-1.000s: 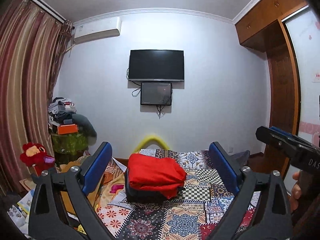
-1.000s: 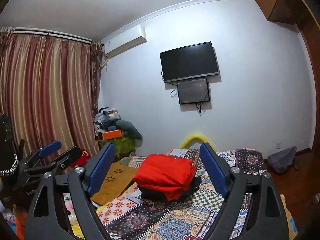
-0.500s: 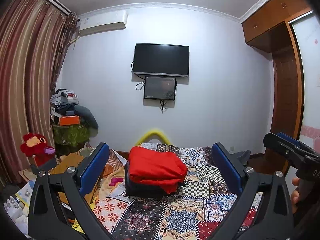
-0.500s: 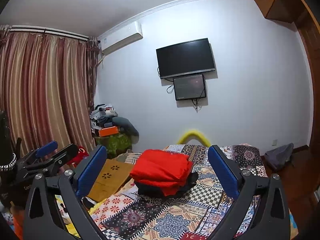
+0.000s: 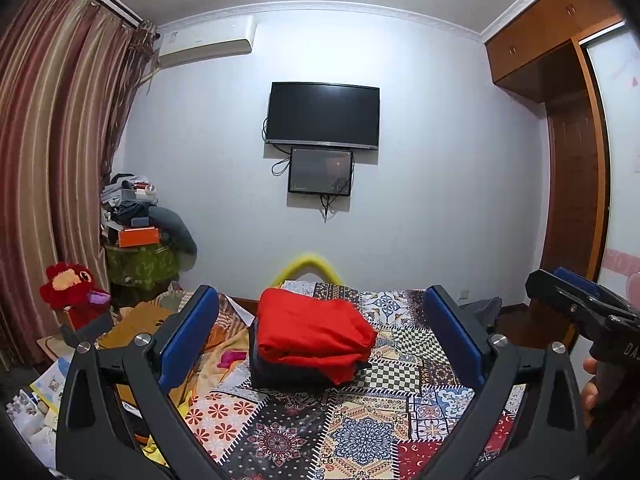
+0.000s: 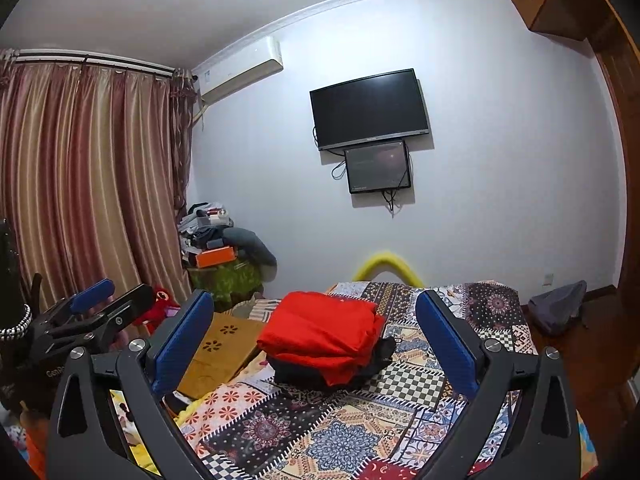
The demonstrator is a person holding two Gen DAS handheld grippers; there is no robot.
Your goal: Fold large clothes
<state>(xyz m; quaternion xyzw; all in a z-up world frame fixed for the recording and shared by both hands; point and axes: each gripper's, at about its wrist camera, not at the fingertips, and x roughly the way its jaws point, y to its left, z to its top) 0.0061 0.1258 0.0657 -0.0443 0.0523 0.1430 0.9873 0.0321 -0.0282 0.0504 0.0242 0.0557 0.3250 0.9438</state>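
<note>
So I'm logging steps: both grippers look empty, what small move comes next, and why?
Probably pull both back and stop: the red garment already lies folded on a dark folded one on the bed, and the left gripper and right gripper are open, empty.

Ahead of your left gripper's fingers (image 5: 188,340): folded garment (image 5: 312,332) atop darker folded pile (image 5: 280,374) on bed (image 5: 360,432). TV (image 5: 323,114) on wall beyond. Plush toy (image 5: 70,286) left of fingers.

A patchwork-quilted bed (image 5: 360,432) carries a folded red garment (image 5: 312,332) atop seemingly dark folded clothes (image 5: 280,374).
</note>
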